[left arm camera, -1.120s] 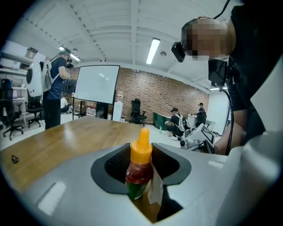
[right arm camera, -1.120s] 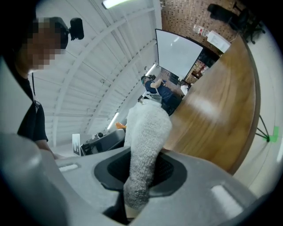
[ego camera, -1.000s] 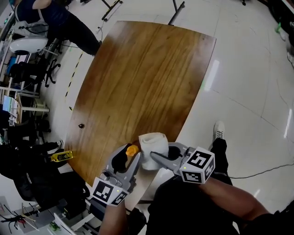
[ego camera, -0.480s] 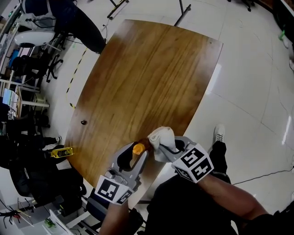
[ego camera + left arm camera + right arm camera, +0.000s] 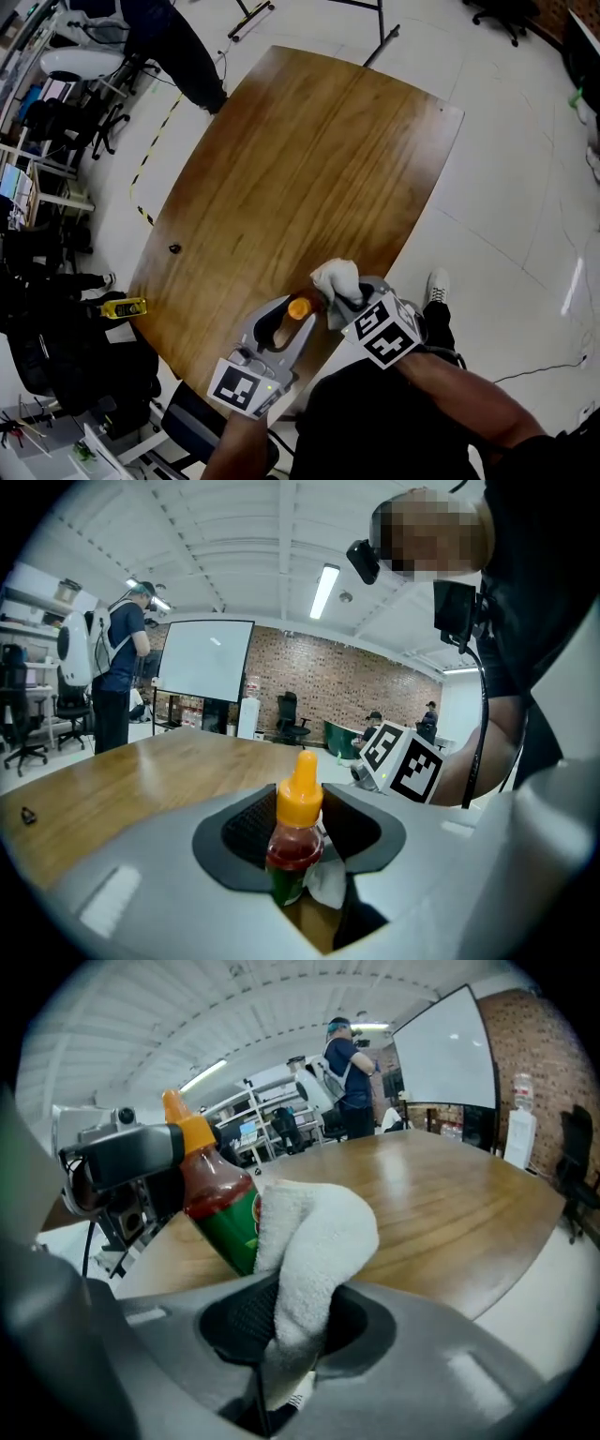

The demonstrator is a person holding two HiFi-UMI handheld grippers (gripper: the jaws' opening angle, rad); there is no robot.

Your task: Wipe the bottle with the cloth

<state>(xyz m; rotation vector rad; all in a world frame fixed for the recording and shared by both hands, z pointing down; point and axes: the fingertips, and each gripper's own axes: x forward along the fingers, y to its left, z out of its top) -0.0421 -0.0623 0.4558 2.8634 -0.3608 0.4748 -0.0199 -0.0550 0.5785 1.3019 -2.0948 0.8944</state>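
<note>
A small sauce bottle (image 5: 294, 841) with an orange cap, red fill and green label sits between the jaws of my left gripper (image 5: 302, 834), which is shut on it above the table's near edge. From above its orange cap (image 5: 299, 307) shows at the left gripper (image 5: 298, 319). My right gripper (image 5: 286, 1324) is shut on a folded white cloth (image 5: 309, 1251), whose bulge presses against the bottle (image 5: 218, 1206) and its green label. In the head view the cloth (image 5: 336, 278) lies right beside the cap, held by the right gripper (image 5: 342, 300).
The wooden table (image 5: 300, 178) stretches away from me, with a small dark object (image 5: 174, 248) near its left edge. A yellow tool (image 5: 125, 307) lies on the floor at left. A person (image 5: 164, 33) stands beyond the far corner, among chairs and desks.
Both grippers, with bottle and cloth, have shifted slightly right and forward over the table edge. The cloth has moved up against the bottle beside the cap.
</note>
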